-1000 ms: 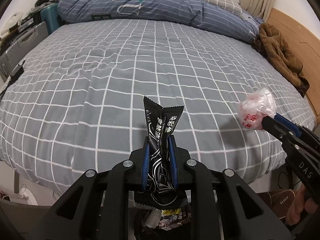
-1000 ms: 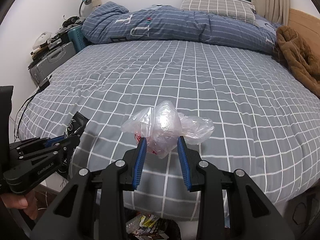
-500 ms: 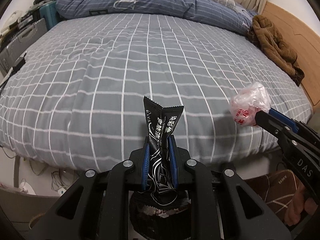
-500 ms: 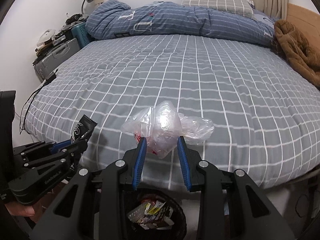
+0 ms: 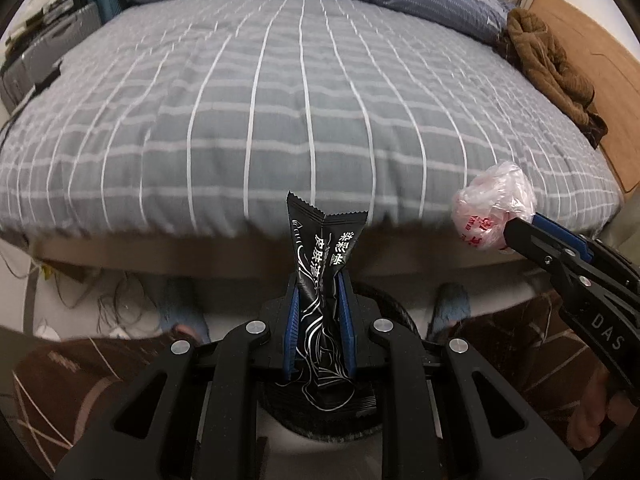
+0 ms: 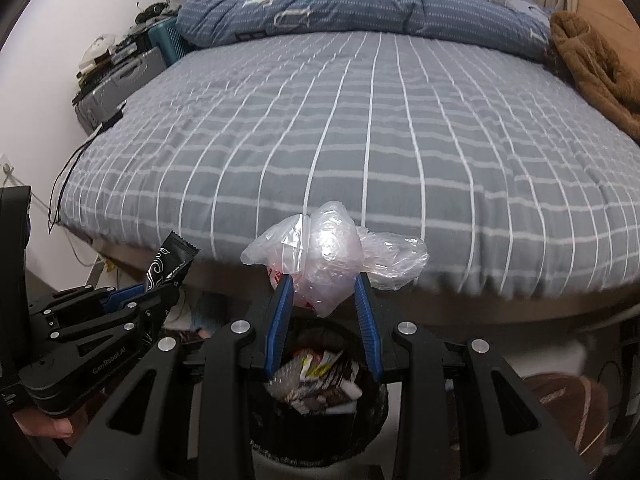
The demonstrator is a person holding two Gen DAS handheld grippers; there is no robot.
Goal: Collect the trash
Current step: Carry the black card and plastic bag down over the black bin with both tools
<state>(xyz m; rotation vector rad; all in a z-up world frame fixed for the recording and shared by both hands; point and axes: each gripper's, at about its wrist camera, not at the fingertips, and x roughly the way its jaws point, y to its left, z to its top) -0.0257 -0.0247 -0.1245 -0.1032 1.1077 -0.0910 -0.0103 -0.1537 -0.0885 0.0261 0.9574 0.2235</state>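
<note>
Black foil makes up the one snack wrapper (image 5: 324,280) on record; it stands upright between the blue-padded fingers of the left gripper (image 5: 319,300), which are closed on its lower half. Its serrated top edge rises above the fingertips and shows white printed characters. From the right wrist view the same wrapper (image 6: 170,262) shows at lower left, in front of the bed's edge.

One crumpled clear plastic bag (image 6: 332,256) with red print is gripped by the right gripper (image 6: 324,296); its fingers (image 6: 280,320) pinch the bag's lower part, with loose film bulging out above and to either side. In the left wrist view the bag (image 5: 494,208) sits at the tip of that gripper, off the near side of the bed.

Count of held trash items: two, one per gripper.

One round black trash bin (image 6: 360,428) stands on the floor directly below the right gripper. It contains several pieces of packaging, mostly black, white and yellow wrappers; an exact number cannot be told. In the left wrist view a dark round rim (image 5: 396,312) lies beneath the left gripper, largely hidden.

Beyond both grippers lies one bed (image 6: 380,140) under a grey cover with white check lines. On it: one blue quilt (image 6: 340,4) at the far end and one brown garment (image 6: 596,64) at the right edge.
</note>
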